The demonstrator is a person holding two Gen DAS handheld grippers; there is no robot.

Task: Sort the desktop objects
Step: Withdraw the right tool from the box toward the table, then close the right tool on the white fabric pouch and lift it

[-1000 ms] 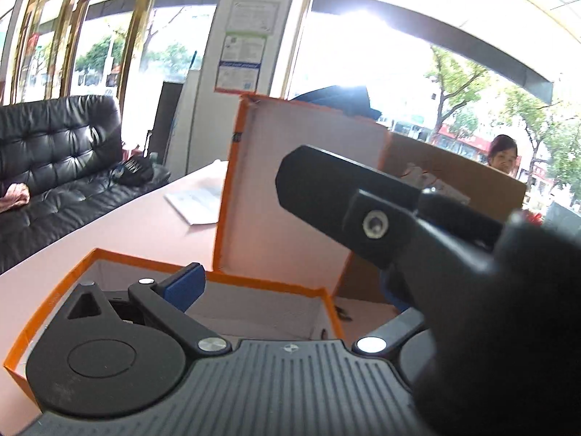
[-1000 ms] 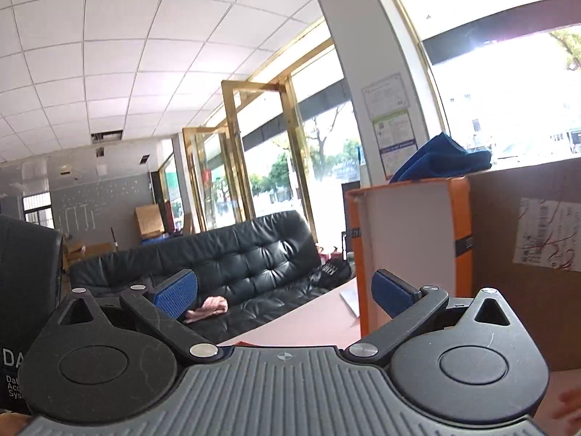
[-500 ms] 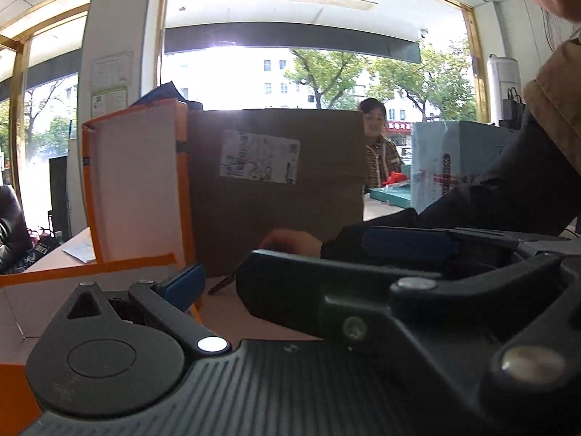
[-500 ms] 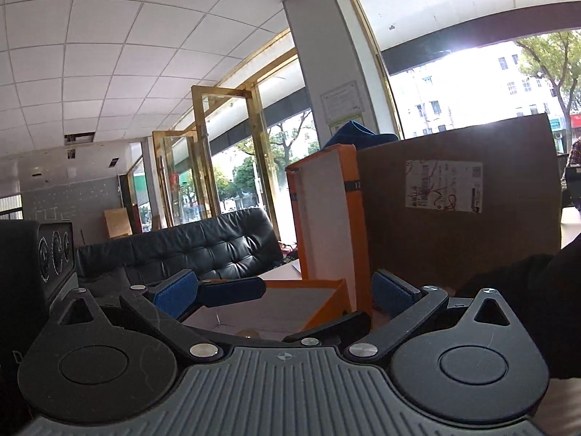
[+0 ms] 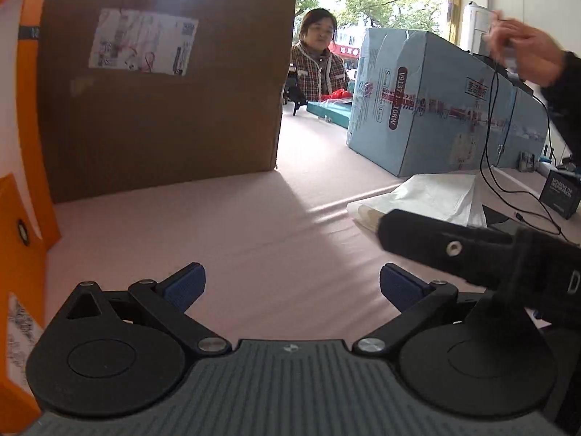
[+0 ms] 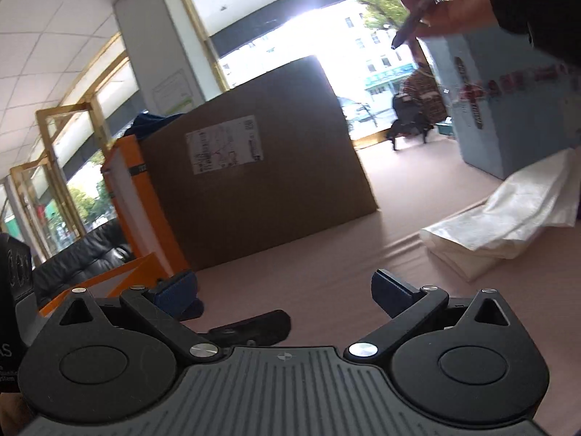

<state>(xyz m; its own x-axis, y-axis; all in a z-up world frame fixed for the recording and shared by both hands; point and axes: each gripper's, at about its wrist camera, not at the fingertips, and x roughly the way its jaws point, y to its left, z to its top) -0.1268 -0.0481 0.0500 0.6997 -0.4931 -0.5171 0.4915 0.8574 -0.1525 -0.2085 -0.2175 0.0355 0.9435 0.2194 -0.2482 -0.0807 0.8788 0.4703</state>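
Both the left hand-held gripper [image 5: 292, 285] and the right hand-held gripper [image 6: 285, 292] gape wide, holding nothing. They hover over the pink counter [image 5: 261, 225]. A large brown cardboard box [image 5: 159, 87] stands beyond, beside an orange box [image 5: 21, 116]

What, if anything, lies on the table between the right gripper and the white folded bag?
Nothing visible does. Bare pink table runs from the open right gripper to the white folded bag; the brown cardboard box stands off to the left.

Blurred raised hand [image 5: 523, 51] (perhaps holding a pen [image 6: 417, 18]).
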